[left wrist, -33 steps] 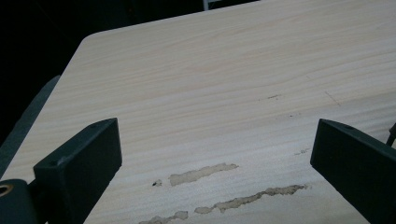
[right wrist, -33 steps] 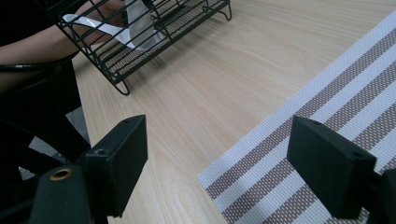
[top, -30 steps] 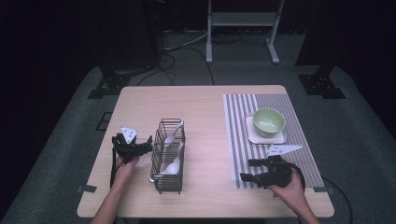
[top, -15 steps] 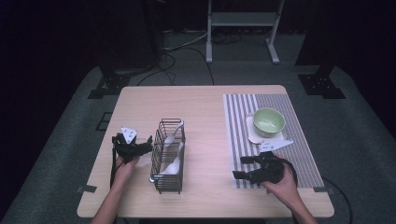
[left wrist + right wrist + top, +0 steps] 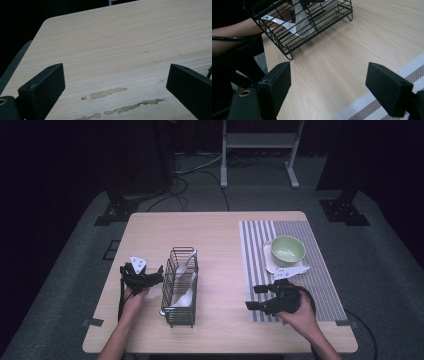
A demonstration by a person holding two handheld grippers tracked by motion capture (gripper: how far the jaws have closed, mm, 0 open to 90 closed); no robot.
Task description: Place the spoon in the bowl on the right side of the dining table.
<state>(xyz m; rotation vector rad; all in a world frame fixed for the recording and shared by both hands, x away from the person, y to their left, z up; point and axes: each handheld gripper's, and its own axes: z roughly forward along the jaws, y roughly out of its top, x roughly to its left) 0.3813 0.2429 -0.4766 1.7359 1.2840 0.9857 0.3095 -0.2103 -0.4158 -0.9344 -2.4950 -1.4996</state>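
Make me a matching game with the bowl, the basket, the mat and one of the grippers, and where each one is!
Things:
1. green bowl
2. wire basket
3. striped mat
4. left gripper

Places:
A. on the right part of the table
B. just left of the basket, jaws open
C. on a white plate on the mat
D. near the table's middle, spoons inside

Pairs: 1-C, 2-D, 3-A, 4-B

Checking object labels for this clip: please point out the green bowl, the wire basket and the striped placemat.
green bowl (image 5: 288,250): high view, on its inner floor.
wire basket (image 5: 180,320): high view, on its near rim.
striped placemat (image 5: 253,239): high view, on a bare far-left part.
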